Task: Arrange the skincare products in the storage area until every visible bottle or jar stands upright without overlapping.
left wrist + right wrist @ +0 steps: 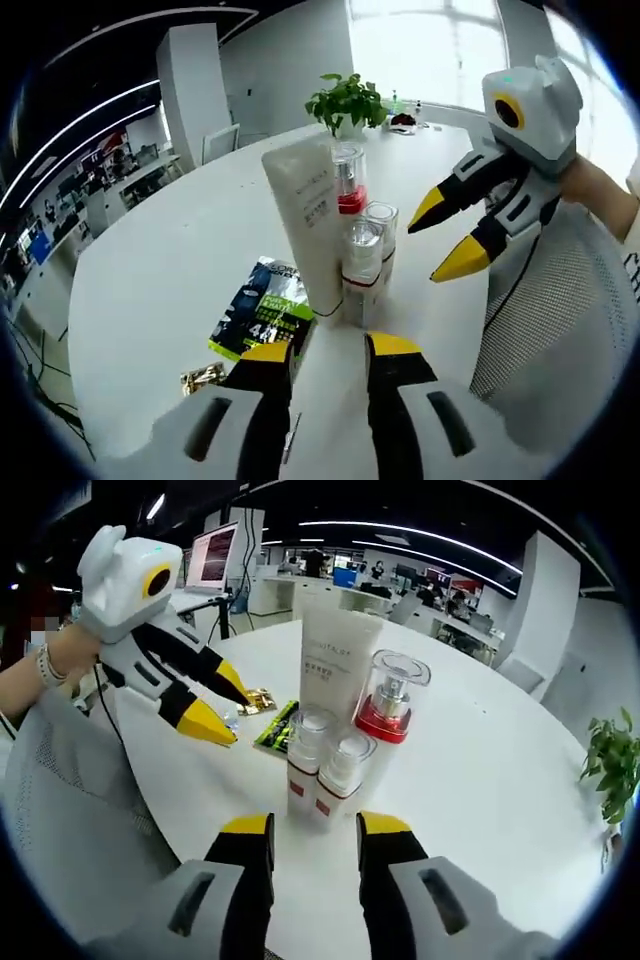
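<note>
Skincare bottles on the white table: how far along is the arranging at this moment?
Looks nearly done: the white tube, the red-collared pump bottle and two small clear-capped bottles all stand upright in a tight cluster. Nothing is in hand; the left gripper and right gripper hover open beside them. Left: the green sachet and gold packet lie flat.
</note>
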Motion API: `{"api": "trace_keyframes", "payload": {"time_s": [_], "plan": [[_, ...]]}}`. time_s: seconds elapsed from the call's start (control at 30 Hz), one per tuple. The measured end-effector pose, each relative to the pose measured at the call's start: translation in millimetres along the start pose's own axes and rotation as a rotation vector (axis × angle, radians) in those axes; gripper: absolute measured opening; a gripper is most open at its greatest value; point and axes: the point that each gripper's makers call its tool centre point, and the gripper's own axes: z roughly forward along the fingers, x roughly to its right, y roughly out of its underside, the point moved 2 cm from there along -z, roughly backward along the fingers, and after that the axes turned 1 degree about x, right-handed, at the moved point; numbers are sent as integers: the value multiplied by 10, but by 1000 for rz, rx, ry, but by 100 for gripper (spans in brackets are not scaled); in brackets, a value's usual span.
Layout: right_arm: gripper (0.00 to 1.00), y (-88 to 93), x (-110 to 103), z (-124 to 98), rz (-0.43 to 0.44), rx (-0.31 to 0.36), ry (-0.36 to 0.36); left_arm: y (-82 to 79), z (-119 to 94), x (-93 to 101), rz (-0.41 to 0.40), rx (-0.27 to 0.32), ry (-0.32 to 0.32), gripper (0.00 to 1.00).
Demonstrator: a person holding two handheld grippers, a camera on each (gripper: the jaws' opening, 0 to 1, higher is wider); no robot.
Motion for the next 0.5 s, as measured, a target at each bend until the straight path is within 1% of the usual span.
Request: {"api": "trace_keyframes", "payload": {"time_s": [0.07, 0.2, 0.27, 0.33, 0.4, 0.5], "plan": [[36, -21, -11, -21, -1, 5, -2, 21, -52, -20, -20, -5, 0, 34], [41, -66, -44, -66, -7, 9, -7, 16, -167, -43, -44, 6, -16, 37], [44, -86, -61, -88, -9, 12, -10, 30, -220, -48, -51, 3, -10, 41], [44, -96, -91, -118, -16, 10, -15, 62, -288, -19, -44, -23, -6, 45], [46, -115, -108, -144, -18, 14, -17, 68, -353, -14, -21, -26, -22, 48], [50, -127, -127, -170, -27, 13, -19, 66, -429, -13, -31, -20, -29, 52]]}}
